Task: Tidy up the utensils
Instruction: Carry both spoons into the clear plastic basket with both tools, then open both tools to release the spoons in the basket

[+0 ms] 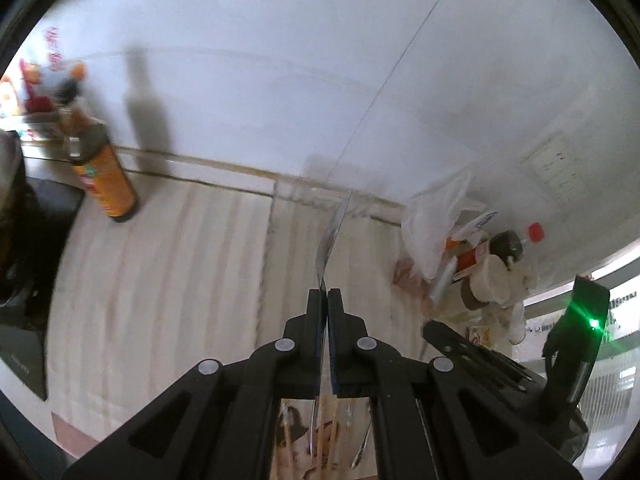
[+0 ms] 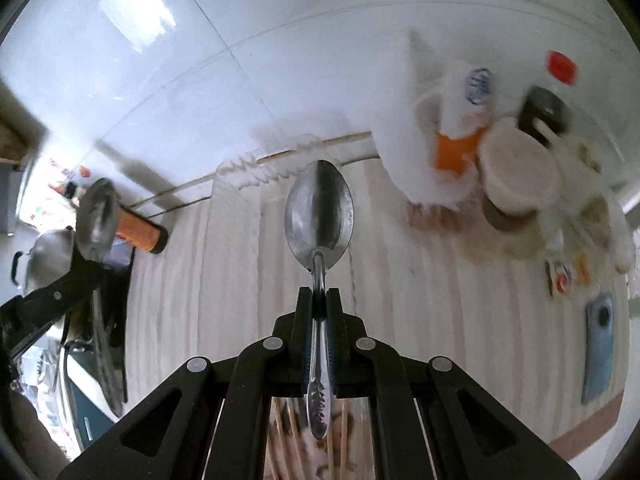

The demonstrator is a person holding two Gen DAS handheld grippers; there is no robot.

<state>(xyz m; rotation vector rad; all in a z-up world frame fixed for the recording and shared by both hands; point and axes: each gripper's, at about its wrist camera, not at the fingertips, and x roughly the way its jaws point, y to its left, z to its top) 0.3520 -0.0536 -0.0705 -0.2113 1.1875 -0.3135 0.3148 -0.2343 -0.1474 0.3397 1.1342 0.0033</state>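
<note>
In the right wrist view, a shiny stainless-steel spoon [image 2: 319,216] is pinched by its neck between the black fingers of the right gripper [image 2: 319,300]; its bowl points away towards the far wall and its patterned handle runs back between the fingers. It is held in the air above the pale striped counter [image 2: 420,300].

In the left wrist view, the left gripper [image 1: 328,300] is pressed together on a thin metal utensil [image 1: 333,236] seen edge-on. From the right wrist view, where the left gripper appears at the far left bearing a rounded steel bowl, this is probably a second spoon, though blur leaves that uncertain.

Near the bottom edge, below both grippers, thin wooden chopsticks [image 2: 335,432] lie on a printed sheet.

On the left of the counter, against the white tiled wall [image 1: 280,60], an orange bottle with a dark neck [image 1: 102,168] stands. At the far right a cluster is gathered: a white plastic bag [image 2: 404,152], a brown jar with a cream lid [image 2: 516,176] and a red-capped bottle [image 2: 560,66]. A blue-grey phone [image 2: 599,344] lies near the right edge.
</note>
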